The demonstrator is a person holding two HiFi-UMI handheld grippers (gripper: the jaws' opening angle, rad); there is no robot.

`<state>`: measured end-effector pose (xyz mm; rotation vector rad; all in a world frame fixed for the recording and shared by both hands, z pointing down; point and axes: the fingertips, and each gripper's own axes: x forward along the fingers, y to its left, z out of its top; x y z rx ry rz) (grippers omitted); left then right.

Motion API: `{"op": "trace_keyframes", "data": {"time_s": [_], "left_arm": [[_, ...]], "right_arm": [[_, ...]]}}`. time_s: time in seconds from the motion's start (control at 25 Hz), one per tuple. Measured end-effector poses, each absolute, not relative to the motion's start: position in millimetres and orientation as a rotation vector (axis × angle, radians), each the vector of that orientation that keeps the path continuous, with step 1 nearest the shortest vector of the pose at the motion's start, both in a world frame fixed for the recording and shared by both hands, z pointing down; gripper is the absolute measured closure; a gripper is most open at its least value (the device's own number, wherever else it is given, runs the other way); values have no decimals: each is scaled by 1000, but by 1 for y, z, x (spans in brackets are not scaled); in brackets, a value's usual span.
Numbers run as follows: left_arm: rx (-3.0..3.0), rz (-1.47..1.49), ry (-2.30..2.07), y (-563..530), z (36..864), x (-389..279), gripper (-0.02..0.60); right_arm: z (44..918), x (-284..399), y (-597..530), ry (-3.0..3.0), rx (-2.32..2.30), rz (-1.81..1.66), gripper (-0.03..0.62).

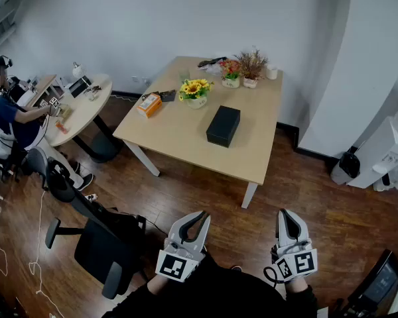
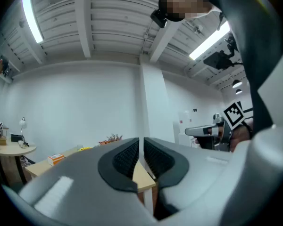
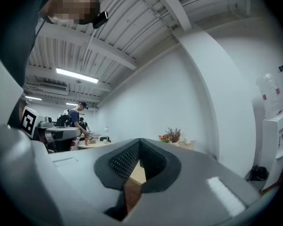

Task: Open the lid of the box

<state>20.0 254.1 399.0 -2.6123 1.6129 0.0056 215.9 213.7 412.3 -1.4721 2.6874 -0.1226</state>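
A black box with its lid down lies on the light wooden table, well ahead of me. My left gripper and right gripper hang low near my body, over the wooden floor, far short of the table. Both are shut with nothing between the jaws. In the left gripper view the jaws meet, with the table's edge beyond. The right gripper view shows its jaws touching at the tips; the box does not show there.
On the table stand a sunflower pot, an orange box and further plants. A black office chair stands at my left. A person sits at a round table far left. A white cabinet is at the right.
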Motion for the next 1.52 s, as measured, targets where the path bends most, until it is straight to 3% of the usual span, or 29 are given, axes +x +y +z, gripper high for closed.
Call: {"op": "trace_keyframes", "data": {"time_s": [0.32,0.68,0.88,1.12,1.28,1.4,1.52], "left_arm": [[-2673,-61,1601,134,435,-12,568],[-2872,-108,1322,-45,445,-69,510],[-2887,-201,1281,-105,460,-98,460],[-2772,-312,1415,-148,477,-120,461],[-2830,-437,1443,-165,510,-115,457],[-2875,-641,1387,-177,543,-106,339],[-2901,-819,1275,-184,581,-93,274]], "right_arm": [[425,195,114,2666,-1582,-108,594],[423,117,-36,2634,-1798,-118,594],[433,84,-80,2661,-1823,-166,593],[463,61,-124,2786,-1719,-222,592],[501,42,-149,2965,-1619,-243,514],[539,31,-169,3082,-1578,-299,422],[579,26,-182,3190,-1575,-374,327]]}}
